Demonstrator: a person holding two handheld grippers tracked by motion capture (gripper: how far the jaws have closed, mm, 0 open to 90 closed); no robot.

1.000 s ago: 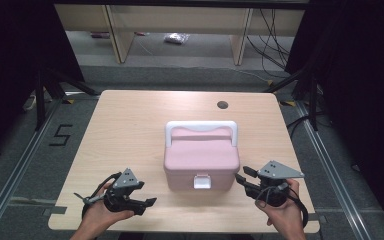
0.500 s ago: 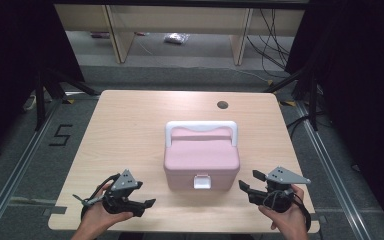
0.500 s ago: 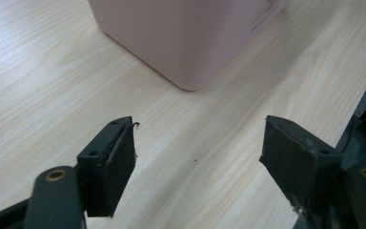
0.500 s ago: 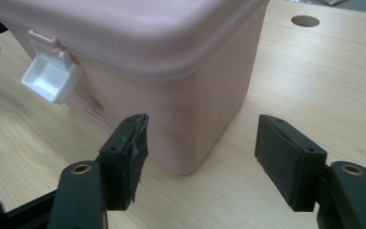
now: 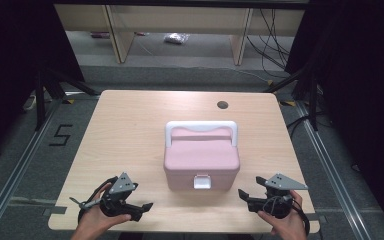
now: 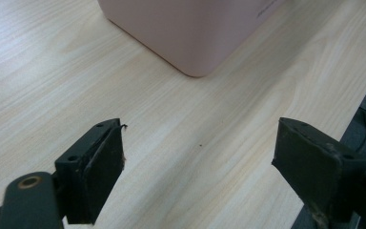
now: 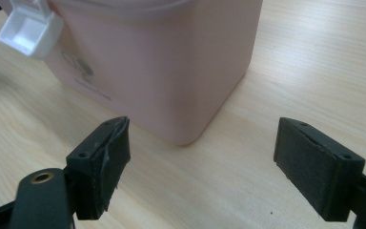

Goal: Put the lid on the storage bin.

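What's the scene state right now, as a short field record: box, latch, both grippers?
box: pink box, lid down, mid table
handle: white handle, folded back over the lid's far side
latch: white latch on the near face, flipped out in the right gripper view
left gripper: left gripper, open, near edge, apart from the box
right gripper: right gripper, open, beside the box's near right corner, not touching
fingers: nothing between either pair
other: dark round hole near the far edge
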